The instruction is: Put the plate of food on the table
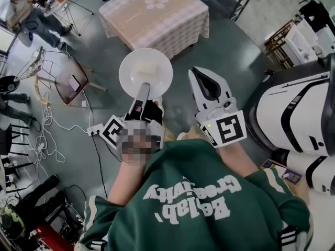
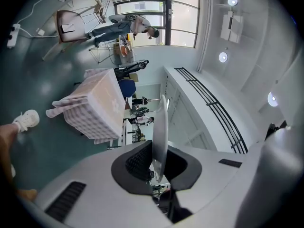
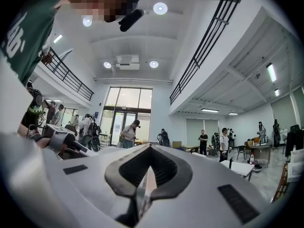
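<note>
Carry phase, this one. The plate (image 1: 145, 72) is up in the air, flat and face up, with a pale piece of food (image 1: 145, 67) sitting near its middle. By the look of it the plate hangs over the floor just short of the cloth-covered surface (image 1: 157, 14), so nothing is set down yet.

The left gripper (image 1: 142, 90) has the plate by its near rim. From the left gripper view, the plate (image 2: 160, 127) shows edge-on, with the left gripper (image 2: 159, 163) clamped on that rim, one dark pad on each face. The surface (image 2: 97, 103) lies ahead and off to one side there.

The right gripper (image 1: 198, 75) rides alongside, to the right of the plate and clear of it. In its own view the right gripper (image 3: 147, 175) has its jaws closed together with nothing between them. I'd call it a spare hand for now.

Pose: both grippers point level and forward, arms reaching out from the body. The left one is rolled so its jaws sit above and below the rim.

What's next, as I read it? Bring the plate forward over the cloth and hold it level so the food doesn't slide. Then lower it until the base rests, and only then let the jaws part. A one-sided rim grip means the far edge could dip, so a slow descent looks wise.
</note>
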### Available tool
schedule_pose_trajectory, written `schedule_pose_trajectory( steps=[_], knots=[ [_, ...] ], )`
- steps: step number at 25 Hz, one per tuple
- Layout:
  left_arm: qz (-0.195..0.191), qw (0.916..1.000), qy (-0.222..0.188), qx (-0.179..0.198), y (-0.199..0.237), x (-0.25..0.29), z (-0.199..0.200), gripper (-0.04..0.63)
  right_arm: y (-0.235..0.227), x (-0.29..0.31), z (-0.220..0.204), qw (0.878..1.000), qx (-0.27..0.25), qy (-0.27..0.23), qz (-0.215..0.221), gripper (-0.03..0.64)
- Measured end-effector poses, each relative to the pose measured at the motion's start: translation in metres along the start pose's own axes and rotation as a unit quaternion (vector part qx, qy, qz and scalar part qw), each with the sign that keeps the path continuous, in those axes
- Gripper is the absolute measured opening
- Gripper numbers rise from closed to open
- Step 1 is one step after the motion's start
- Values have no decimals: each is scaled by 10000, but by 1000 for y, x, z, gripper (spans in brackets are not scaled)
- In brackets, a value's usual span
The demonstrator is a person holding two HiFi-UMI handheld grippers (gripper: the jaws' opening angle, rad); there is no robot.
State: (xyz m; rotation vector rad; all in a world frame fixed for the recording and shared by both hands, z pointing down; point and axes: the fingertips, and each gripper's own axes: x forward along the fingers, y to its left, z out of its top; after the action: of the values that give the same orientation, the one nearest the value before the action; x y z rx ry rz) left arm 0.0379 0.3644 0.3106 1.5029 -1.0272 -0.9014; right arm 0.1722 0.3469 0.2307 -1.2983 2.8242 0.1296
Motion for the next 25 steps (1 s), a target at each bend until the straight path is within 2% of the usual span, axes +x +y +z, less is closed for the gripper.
schedule_pose_trajectory(
  steps=[7, 19, 25],
  knots=[
    [64, 9999, 119, -47, 12, 52, 31, 31, -24, 51, -7, 10000, -38, 68, -43, 15],
    [107, 9995, 239, -189, 35, 134, 107, 31, -48, 158, -24, 9996, -54, 287, 0, 15],
    [57, 9992, 337, -218, 34, 174, 135, 31, -65, 200, -24, 9993, -46, 355, -50, 15]
  ],
)
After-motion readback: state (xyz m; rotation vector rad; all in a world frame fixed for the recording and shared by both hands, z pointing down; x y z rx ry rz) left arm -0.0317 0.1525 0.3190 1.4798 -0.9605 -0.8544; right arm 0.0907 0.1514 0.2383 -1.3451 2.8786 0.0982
